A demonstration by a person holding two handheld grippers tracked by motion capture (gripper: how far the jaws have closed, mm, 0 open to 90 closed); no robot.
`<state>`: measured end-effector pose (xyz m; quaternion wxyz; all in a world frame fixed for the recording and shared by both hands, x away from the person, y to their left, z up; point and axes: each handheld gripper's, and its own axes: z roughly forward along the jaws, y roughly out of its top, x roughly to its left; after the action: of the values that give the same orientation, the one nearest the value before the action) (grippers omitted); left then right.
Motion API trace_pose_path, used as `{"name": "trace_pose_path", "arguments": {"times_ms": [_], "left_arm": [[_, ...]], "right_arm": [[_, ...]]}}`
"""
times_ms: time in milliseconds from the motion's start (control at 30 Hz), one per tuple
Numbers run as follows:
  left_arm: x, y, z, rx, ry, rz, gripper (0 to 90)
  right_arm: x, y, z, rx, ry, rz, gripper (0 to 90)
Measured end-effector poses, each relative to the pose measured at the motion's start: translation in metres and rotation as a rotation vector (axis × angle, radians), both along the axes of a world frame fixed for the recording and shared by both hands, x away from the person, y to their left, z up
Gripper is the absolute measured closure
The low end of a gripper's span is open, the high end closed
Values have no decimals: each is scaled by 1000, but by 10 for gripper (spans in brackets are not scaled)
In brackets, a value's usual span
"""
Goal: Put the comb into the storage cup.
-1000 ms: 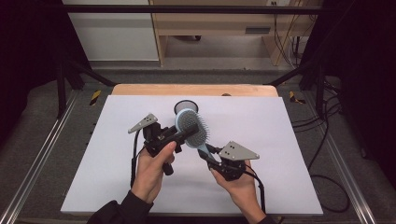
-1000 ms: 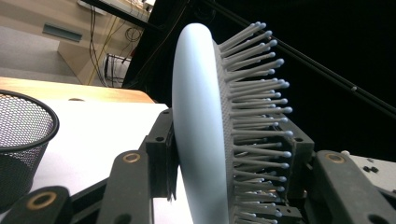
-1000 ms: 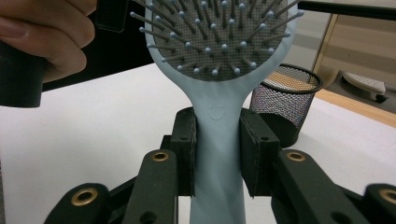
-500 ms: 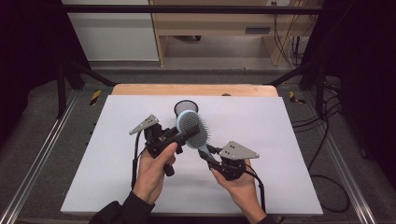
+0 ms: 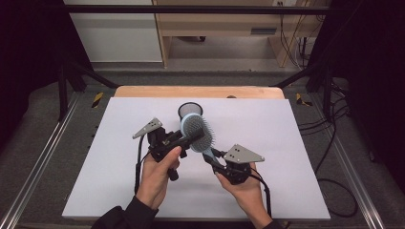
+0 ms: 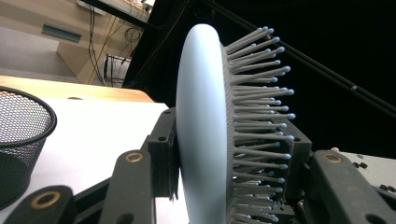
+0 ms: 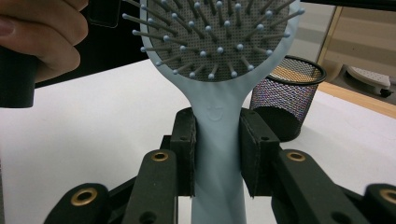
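Observation:
A light blue paddle hairbrush [image 5: 197, 133] with grey bristles is held in the air above the white table top [image 5: 286, 143], between both hands. My left gripper [image 5: 188, 139] is shut on the brush head. In the left gripper view, the left gripper [image 6: 231, 144] has one jaw against the smooth back of the hairbrush [image 6: 201, 116] and the other pressed into the bristles. My right gripper [image 5: 213, 157] is shut on the handle. In the right gripper view, the right gripper [image 7: 218, 149] clamps the handle of the hairbrush [image 7: 217, 116] from both sides just below the head.
A black mesh cup [image 5: 190, 110] stands upright on the table just behind the brush; the mesh cup [image 6: 18, 135] appears at the left of the left gripper view, and the mesh cup [image 7: 287, 93] beyond the brush in the right gripper view. A wooden strip [image 5: 143, 91] edges the table's far side.

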<state>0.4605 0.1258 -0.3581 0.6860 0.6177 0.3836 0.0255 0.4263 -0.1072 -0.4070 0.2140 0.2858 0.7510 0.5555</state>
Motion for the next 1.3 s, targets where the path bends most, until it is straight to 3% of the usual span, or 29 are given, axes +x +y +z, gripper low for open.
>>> {"name": "trace_pose_path", "arguments": {"times_ms": [300,433,567,733,867,1000,1300], "left_arm": [[-1,0,1,6,-8,6,525],[0,2,0,15,-11,20,525],[2,5,1,21,-15,41,524],[2,13,3,22,-38,70,523],[4,18,5,24,-40,82,523],[3,23,6,38,-54,100,523],[1,36,13,53,-88,145,523]], "right_arm": [[2,-1,-1,22,8,20,673],[5,-6,0,54,11,1,486],[6,-12,1,74,22,2,384],[8,-26,-2,64,20,-10,275],[12,-42,-10,74,-17,-46,198],[18,-50,-16,69,-10,-87,180],[22,-57,-20,48,38,-85,121]]}}
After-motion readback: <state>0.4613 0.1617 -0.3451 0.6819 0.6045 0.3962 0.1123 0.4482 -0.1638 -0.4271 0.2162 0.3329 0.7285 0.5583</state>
